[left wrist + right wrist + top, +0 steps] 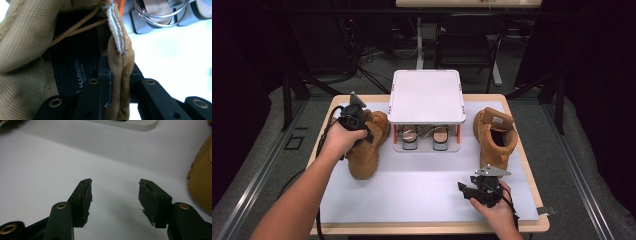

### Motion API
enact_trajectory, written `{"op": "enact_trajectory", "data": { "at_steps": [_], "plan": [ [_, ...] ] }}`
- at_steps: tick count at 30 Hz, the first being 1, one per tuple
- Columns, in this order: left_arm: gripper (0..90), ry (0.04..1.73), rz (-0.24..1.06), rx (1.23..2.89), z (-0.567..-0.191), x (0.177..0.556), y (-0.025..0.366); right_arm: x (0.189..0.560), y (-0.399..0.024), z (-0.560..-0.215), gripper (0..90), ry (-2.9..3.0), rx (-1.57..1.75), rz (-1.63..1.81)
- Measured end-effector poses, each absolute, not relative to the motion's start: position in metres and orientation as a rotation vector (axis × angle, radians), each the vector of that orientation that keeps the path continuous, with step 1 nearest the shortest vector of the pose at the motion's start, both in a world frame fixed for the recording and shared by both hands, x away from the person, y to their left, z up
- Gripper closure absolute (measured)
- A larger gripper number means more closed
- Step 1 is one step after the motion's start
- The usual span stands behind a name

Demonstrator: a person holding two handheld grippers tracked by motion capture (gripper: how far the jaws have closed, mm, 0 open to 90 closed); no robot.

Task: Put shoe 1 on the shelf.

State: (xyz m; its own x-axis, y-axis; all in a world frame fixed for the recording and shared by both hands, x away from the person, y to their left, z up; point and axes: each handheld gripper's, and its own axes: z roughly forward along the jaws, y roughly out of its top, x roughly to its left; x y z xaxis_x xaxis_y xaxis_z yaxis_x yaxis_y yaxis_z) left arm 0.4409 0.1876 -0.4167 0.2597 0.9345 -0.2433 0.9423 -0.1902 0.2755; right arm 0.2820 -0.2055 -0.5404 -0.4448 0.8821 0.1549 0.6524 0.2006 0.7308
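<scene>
A tan left boot (364,150) stands on the white mat left of the rack. My left gripper (366,131) is shut on its collar. In the left gripper view, one jaw is inside the boot (25,37) and the other outside, and my left gripper (120,75) pinches the padded wall below the pull tab. A second tan boot (495,135) stands at the right of the rack. My right gripper (464,189) hovers open near the front right of the mat. The right gripper view shows my right gripper (115,192) empty, with the boot's sole (202,182) at the right edge.
A white two-level shoe rack (426,95) stands at the middle back of the table (432,227), with a pair of strappy sandals (424,137) on its lower level; the sandals (160,12) lie just beyond the held boot. Bare white mat (422,190) lies in front of the rack.
</scene>
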Motion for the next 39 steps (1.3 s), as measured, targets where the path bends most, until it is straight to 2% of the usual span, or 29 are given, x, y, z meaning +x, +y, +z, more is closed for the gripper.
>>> {"op": "enact_trajectory", "data": {
  "at_steps": [18,28,39],
  "plan": [
    [75.9,1.687,-0.057,2.274,-0.428,0.438,0.169,0.282,-0.204,-0.541,43.7,2.192,1.453,1.092],
    [63.6,1.672,-0.084,2.327,-0.423,0.436,0.169,0.282,-0.205,-0.542,43.3,2.191,1.455,1.09],
    [62.5,1.627,-0.114,2.445,-0.423,0.422,0.169,0.282,-0.204,-0.542,43.1,2.189,1.455,1.085]
  ]
}}
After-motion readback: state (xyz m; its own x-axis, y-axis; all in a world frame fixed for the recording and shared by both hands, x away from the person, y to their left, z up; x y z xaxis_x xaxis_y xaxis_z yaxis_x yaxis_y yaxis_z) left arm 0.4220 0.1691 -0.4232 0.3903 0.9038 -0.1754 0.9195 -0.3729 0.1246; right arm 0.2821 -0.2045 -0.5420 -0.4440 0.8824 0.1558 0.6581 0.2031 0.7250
